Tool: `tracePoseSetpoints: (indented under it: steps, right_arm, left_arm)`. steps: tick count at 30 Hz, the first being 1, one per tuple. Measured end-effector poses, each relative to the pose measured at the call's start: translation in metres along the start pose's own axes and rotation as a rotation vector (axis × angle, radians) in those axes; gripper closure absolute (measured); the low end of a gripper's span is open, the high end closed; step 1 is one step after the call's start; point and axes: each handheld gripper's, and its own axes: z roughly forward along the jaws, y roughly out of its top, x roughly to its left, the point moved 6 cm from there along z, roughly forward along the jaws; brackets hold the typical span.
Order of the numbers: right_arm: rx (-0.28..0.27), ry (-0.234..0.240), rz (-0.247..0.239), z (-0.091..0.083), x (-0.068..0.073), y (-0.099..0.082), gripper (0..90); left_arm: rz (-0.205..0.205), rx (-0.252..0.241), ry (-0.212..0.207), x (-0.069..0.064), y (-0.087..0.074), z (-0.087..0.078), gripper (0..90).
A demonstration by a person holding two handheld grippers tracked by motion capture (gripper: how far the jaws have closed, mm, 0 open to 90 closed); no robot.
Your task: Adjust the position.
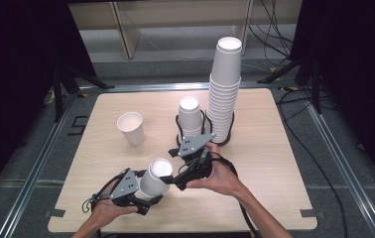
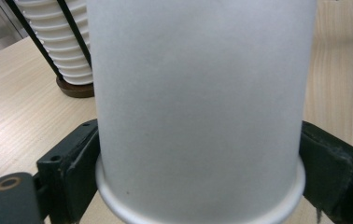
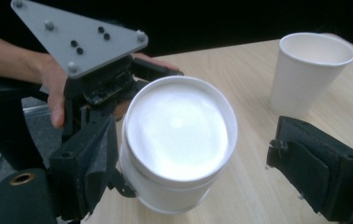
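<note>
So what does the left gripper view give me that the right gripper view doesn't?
Left gripper view alone: the cup stack in its black-barred holder on a brown base, and both black pads pressed on the held cup's side. Right gripper view alone: the cup's inverted bottom, the left gripper and the hand behind it, a loose upright cup, and the right gripper open around the held cup. Both: the held cup and the table.

High view: fixed above person's side, looking forward and down over whole wooden table (image 1: 270,198); distant; left gripper view: rides on gripper, very close behind held paper cup (image 2: 198,107), facing tall cup stack (image 2: 53,42); right gripper view: close, looks into same paper cup's mouth, toward left gripper (image 3: 95,135); shared by all three: held paper cup, tabletop.
</note>
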Motion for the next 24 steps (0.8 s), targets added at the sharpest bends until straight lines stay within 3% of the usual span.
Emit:
tracePoseSetpoints:
  steps: [23,24]
  right_arm:
    - [0.101,0.085,-0.018,0.022,0.011,-0.012,15.6]
    - [0.114,0.088,0.016,0.022,0.014,-0.013,15.6]
  left_arm:
    - [0.075,0.051,-0.035,-0.008,-0.002,0.002,10.7]
    - [0.076,0.048,-0.031,-0.008,-0.002,0.002,10.7]
